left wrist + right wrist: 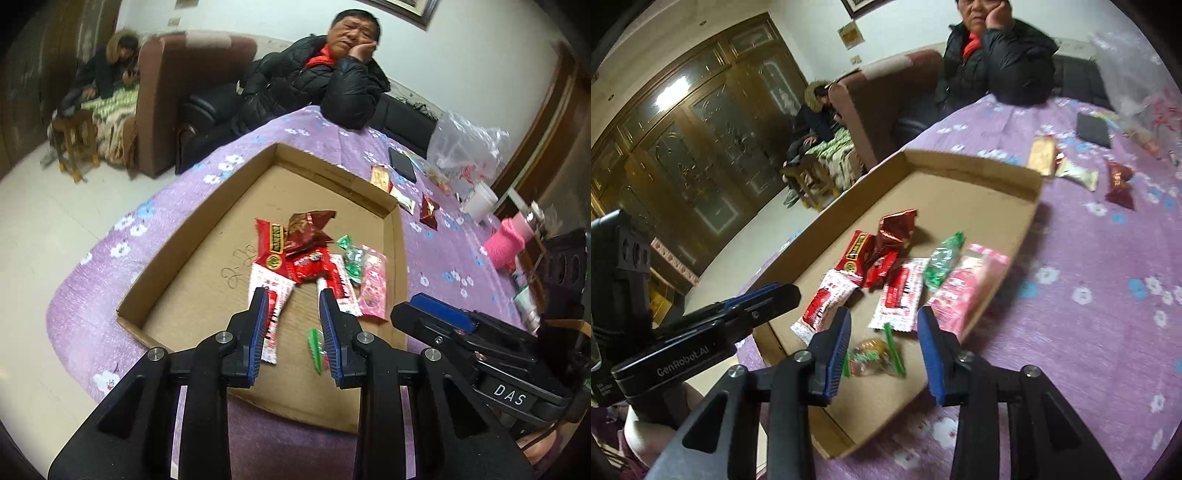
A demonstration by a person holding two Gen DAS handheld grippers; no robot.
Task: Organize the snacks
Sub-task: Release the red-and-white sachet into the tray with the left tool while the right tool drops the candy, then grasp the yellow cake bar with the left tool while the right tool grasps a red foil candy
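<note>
Several snacks [314, 258] lie heaped in the tray [207, 229], toward its 4 o'clock side; a few more [1075, 173] sit on the cloth at 1 o'clock, well apart. They look light, crinkly and slippery, best pinched at a flat sealed end. A small candy [871, 354] lies between the fingers of the right hand-held gripper [884, 328], jaws apart, probably not touching it. The left hand-held gripper [293, 314] hovers spread and empty. The purple flowered surface [1089, 332] carries a plastic bag [465, 147]; a sofa [166, 92] stands beyond.

Green candy [317, 349] partly behind left claw [291, 310], plastic bag [1137, 74] cut off by edge, blurred
</note>
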